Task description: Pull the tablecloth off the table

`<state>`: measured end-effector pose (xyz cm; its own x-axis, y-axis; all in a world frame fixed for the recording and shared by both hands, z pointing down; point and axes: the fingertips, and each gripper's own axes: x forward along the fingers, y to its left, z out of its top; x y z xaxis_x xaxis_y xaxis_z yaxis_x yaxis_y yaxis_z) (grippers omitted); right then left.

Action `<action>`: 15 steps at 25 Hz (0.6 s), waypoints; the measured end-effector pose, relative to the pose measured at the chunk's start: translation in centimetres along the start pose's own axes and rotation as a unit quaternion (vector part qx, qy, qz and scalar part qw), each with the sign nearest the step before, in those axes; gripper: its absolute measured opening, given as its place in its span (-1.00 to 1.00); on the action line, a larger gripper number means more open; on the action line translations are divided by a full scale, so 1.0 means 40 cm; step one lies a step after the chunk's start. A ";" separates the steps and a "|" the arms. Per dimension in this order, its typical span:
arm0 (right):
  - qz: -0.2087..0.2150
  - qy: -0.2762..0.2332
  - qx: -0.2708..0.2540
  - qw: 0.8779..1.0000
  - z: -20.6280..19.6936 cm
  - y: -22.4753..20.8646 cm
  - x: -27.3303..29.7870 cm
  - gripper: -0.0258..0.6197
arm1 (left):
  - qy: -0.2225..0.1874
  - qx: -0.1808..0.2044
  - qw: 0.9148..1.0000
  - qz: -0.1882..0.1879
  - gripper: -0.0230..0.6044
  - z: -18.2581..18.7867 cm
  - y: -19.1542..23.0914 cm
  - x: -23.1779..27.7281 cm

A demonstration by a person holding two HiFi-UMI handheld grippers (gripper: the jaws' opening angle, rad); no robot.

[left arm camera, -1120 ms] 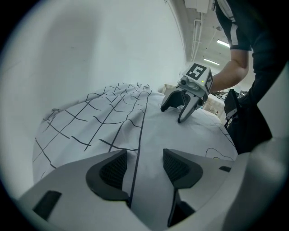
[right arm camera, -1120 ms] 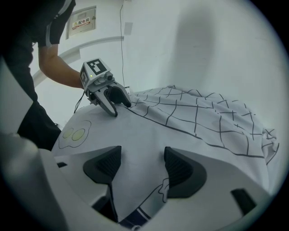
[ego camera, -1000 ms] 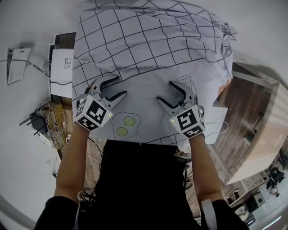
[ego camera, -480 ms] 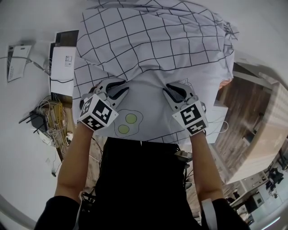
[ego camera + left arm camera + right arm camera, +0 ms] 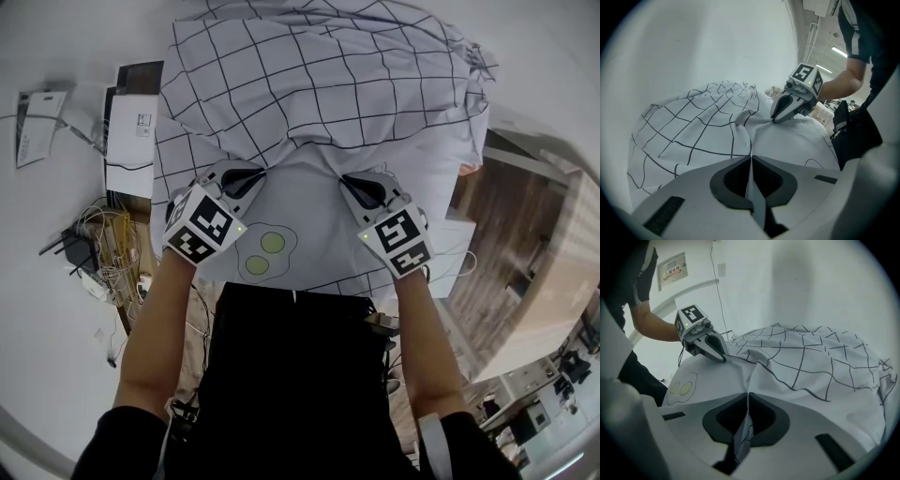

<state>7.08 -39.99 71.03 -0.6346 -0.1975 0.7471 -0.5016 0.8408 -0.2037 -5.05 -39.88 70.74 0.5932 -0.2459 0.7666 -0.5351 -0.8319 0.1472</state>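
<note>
My left gripper (image 5: 255, 175) and right gripper (image 5: 351, 184) just closed, each pinching fold of tablecloth (image 5: 319, 84) by table's near edge; judged cloth soft, light.

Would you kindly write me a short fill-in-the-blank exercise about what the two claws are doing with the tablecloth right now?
1. The left claw and the right claw each pinch a fold of the ____.
2. In the head view, the egg print lies ____ the two claws.
3. The egg print shows ____ yolks.
4. Its grid is drawn in ____ lines.
Missing words: tablecloth; between; two; black.
Note: both claws have just been closing, with the tablecloth between them.
</note>
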 end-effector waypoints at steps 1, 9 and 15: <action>-0.002 -0.002 -0.002 1.000 0.000 0.000 0.000 -0.84 | -0.003 -0.002 1.000 0.001 -0.87 0.000 0.000 0.000; -0.009 -0.006 0.002 1.000 -0.001 -0.003 0.001 -0.84 | -0.008 -0.015 1.000 -0.003 -0.87 -0.003 0.006 0.000; -0.004 -0.008 0.023 1.000 0.000 0.004 -0.012 -0.85 | -0.021 -0.029 0.999 0.010 -0.89 0.001 0.004 -0.013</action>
<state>7.31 -39.76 70.63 -0.6398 -0.2117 0.7388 -0.5324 0.8154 -0.2274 -5.42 -39.92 70.34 0.6052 -0.2840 0.7437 -0.5807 -0.7965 0.1683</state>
